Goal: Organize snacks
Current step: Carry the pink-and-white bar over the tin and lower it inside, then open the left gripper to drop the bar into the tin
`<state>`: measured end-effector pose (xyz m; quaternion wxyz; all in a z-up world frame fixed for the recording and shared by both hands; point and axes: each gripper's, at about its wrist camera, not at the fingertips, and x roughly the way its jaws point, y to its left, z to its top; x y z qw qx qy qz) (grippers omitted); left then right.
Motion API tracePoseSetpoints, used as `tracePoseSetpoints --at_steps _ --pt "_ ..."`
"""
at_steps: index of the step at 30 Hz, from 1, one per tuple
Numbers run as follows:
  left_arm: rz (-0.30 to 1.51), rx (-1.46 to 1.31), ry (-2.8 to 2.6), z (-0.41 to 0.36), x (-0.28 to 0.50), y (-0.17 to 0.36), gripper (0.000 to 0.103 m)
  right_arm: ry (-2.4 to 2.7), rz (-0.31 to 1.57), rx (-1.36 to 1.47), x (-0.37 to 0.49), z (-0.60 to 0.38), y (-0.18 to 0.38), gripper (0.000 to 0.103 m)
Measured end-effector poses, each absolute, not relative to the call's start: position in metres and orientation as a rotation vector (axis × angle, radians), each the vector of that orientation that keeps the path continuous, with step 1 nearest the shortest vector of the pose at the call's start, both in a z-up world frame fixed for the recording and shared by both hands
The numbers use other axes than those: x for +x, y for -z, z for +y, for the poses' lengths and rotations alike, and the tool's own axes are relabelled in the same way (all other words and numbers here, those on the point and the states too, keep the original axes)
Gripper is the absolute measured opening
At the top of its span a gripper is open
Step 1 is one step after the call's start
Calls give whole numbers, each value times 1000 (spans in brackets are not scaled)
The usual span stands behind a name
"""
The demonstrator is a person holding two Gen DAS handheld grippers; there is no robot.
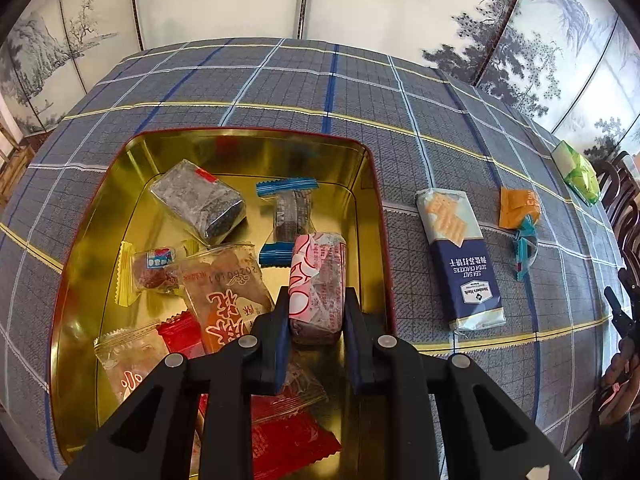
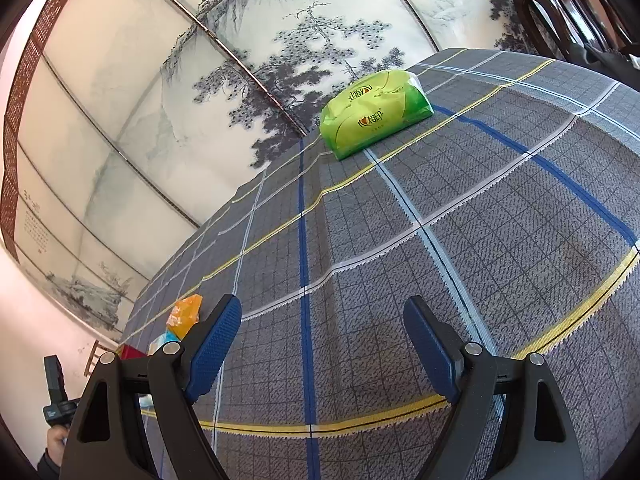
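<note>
gold metal fills the left of the scene: a tin [image 1: 224, 148] with a dark red rim, already holding a jumble of wrapped snacks [image 1: 200, 200]. over its right half the left gripper [image 1: 316, 312] pinches a pink-and-white wrapped cake [image 1: 318, 276] between its blue pads, the cake's far end hanging above the tin floor near the right wall. if the jaws let go here, the cake could catch that wall or land on the slippery wrappers and slide; the bare gold patch in the middle looks like the safer spot.

right of the tin, on the checked tablecloth [image 1: 360, 88], lies a long pack of soda crackers [image 1: 460, 260], just beside the rim. then comes an orange packet [image 1: 518, 208] with a teal wrapper touching it. a green bag [image 2: 372, 108] sits well apart, near the far table edge, so a clumsy nudge might send it over.

the right gripper [image 2: 322, 344] hovers with jaws spread and nothing between them, with open cloth ahead and plenty of room to reach.
</note>
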<state>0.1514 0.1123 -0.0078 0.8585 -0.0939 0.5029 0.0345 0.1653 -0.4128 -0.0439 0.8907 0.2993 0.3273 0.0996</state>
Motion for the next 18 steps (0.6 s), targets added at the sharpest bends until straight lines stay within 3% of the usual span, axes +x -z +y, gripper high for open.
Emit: tracePoseSetpoints --at_steps 13,15,18 --pt "1071 -200 -63 113 147 7 23 -191 698 619 164 -414 47 84" --pt "1041 -238 -68 116 138 5 33 -187 707 615 165 -413 47 84" --pt "962 -261 -51 120 117 -5 40 -179 713 602 165 -411 46 84"
